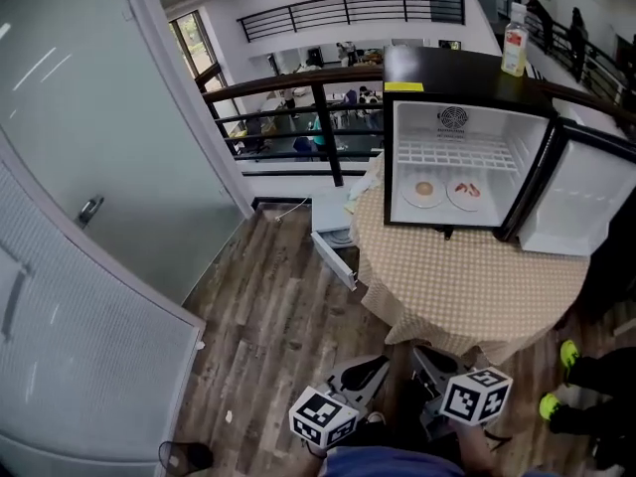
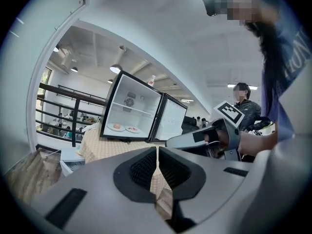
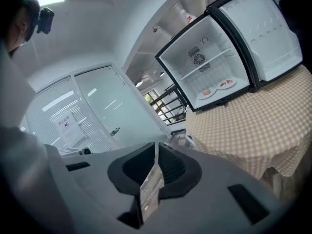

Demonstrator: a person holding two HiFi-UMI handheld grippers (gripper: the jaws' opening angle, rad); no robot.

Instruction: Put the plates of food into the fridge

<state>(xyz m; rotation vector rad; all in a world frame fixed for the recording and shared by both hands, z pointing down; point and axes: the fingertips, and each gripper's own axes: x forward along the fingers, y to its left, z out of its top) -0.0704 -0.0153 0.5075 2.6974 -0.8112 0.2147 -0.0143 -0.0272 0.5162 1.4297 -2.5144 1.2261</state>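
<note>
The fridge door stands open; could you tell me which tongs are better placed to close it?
Right, probably. The fridge door hangs open on the right, nearer the right tongs than the left tongs; both are shut and empty.

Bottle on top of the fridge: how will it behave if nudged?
The bottle is tall and narrow, so it probably tips easily. It looks like clear plastic, likely light. It stands near the fridge top's edge, so a push might drop it.

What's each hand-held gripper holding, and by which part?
Nothing. The left hand-held gripper and right hand-held gripper are both shut and empty; the plates sit inside the fridge.
</note>
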